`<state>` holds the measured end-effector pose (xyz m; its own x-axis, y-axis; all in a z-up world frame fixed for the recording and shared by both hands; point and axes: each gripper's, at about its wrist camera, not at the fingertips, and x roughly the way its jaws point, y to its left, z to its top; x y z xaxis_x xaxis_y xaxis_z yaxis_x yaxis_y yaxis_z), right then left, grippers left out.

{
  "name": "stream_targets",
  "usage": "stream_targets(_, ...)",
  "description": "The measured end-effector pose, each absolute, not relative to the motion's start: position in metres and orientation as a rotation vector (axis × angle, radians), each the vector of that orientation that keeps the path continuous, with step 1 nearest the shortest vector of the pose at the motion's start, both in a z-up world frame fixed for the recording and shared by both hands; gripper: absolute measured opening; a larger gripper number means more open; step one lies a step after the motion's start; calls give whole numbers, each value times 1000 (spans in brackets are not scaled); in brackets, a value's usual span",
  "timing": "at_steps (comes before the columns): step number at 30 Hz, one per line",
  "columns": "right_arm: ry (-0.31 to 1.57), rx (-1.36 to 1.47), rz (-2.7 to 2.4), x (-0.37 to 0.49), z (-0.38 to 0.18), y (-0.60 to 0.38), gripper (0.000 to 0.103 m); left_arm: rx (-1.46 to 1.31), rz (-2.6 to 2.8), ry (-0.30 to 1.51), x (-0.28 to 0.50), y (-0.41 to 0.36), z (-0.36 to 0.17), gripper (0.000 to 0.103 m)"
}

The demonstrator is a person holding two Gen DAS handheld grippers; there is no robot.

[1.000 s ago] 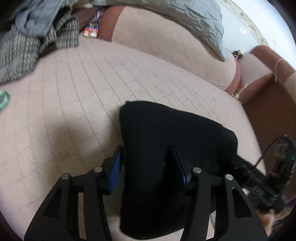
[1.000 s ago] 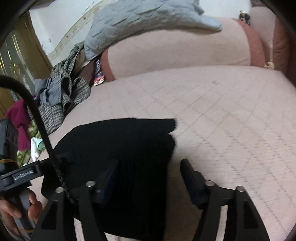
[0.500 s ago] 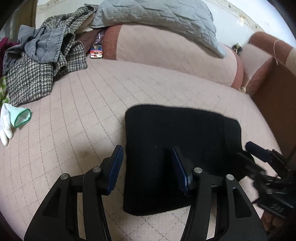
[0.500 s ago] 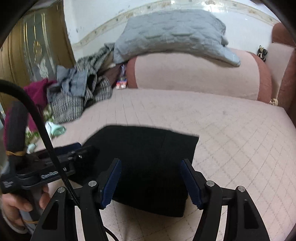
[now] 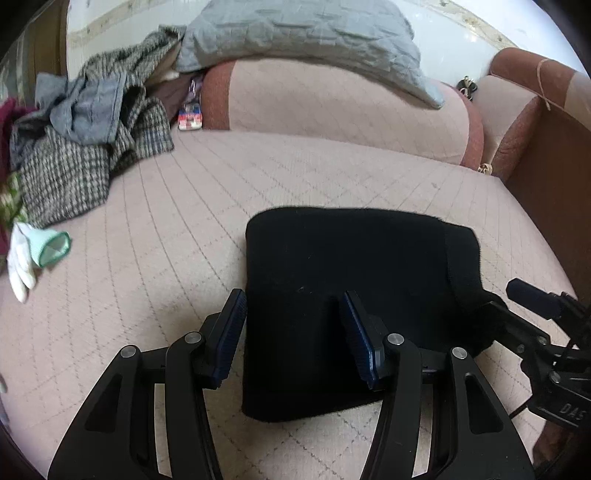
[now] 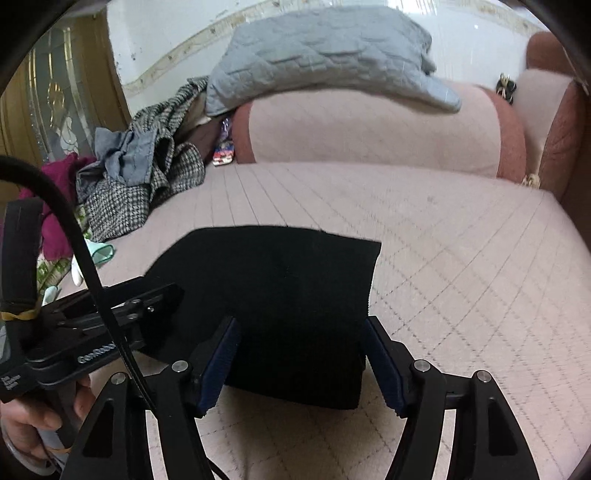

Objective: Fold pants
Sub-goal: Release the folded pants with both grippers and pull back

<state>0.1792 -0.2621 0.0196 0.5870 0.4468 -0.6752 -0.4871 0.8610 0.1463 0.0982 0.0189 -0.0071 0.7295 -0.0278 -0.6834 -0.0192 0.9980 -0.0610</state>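
now, left view: folded black pants (image 5: 351,295) lie flat on the pink sofa seat (image 5: 166,240); left tool (image 5: 293,334) held above them, jaws apart, gripping nothing | right view: right tool (image 6: 301,363) above the pants' near edge, jaws apart, empty; clothes pile (image 6: 140,184) at far left

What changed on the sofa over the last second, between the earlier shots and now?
Both claws pulled back and up from the black pants: the left claw and right claw now hang open above the folded bundle, which was bunched around their fingers a second ago and now lies flat and squared on the sofa seat. Nothing is gripped. The clothes pile and grey pillow did not move.
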Motion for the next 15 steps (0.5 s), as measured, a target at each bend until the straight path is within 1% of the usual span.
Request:
stream_targets(11, 705, -74, 510, 144, 48, -270, 67, -83, 4, 679, 68, 10, 15, 53)
stream_targets(15, 693, -68, 510, 137, 55, -274, 67, -50, 31, 619, 52, 8, 28, 53)
